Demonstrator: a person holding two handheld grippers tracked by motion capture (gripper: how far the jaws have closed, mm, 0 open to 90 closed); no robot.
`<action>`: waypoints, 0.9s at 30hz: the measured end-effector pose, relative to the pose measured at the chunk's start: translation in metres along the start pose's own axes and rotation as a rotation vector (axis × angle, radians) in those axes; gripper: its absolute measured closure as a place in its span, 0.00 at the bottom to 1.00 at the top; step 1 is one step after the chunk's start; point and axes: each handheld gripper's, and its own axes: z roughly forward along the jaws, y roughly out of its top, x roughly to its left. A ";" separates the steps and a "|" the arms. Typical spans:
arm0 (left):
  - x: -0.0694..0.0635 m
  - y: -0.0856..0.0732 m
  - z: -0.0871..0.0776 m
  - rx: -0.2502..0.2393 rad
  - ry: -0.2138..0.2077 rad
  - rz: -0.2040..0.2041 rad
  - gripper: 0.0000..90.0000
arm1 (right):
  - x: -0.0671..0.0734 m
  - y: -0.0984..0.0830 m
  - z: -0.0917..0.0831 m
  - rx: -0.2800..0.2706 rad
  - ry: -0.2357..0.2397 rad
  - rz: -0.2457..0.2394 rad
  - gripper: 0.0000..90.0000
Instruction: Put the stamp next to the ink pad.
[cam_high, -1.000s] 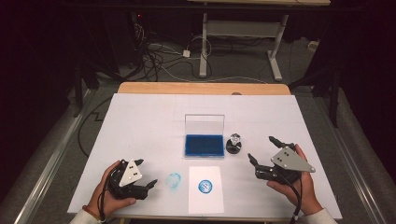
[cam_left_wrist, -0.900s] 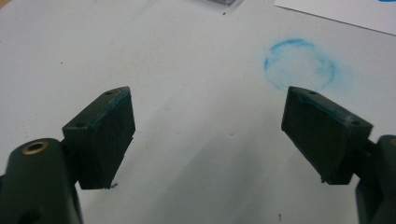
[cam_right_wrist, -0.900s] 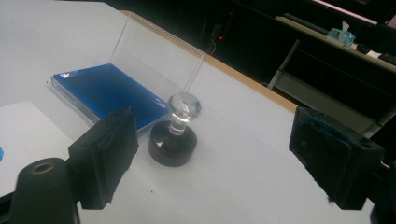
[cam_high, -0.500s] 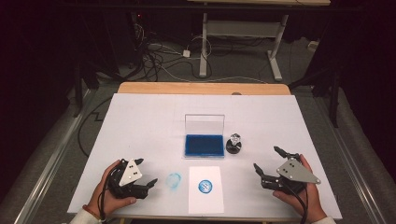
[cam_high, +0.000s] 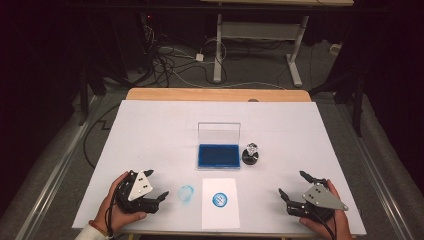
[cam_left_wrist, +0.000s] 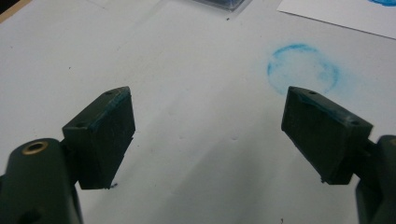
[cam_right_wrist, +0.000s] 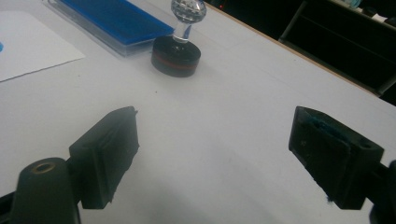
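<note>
We hold 2 grippers low over a white table (cam_high: 150, 130), near its front edge. Our left gripper (cam_high: 161, 198) sits at the front left, its fingers (cam_left_wrist: 105, 128) spread wide apart with nothing between them. Just ahead of it, a faint blue ring of ink (cam_high: 186, 194) marks the table surface. Our right gripper (cam_high: 295, 192) rests at the front right, its fingers (cam_right_wrist: 109, 149) also wide apart and empty.

Between the 2 grippers lies a white sheet of paper (cam_high: 220, 212) bearing 1 round blue stamp mark (cam_high: 219, 199). Behind the paper sits an open blue ink pad (cam_high: 218, 155) with its clear lid (cam_high: 219, 133) standing upright. The stamp (cam_high: 250, 154), a black round base with a clear ball knob, stands upright just beside the pad's right side, well apart from both grippers.
</note>
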 end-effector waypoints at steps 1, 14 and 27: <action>-0.001 0.000 -0.001 0.000 -0.001 0.002 0.19 | 0.000 0.000 0.000 0.002 0.003 0.001 0.18; -0.001 -0.002 0.000 0.008 -0.008 0.005 0.19 | 0.005 0.006 0.002 -0.015 0.016 -0.002 0.18; -0.001 -0.002 0.002 0.008 -0.008 -0.001 0.19 | 0.007 0.007 0.003 -0.015 0.012 -0.009 0.18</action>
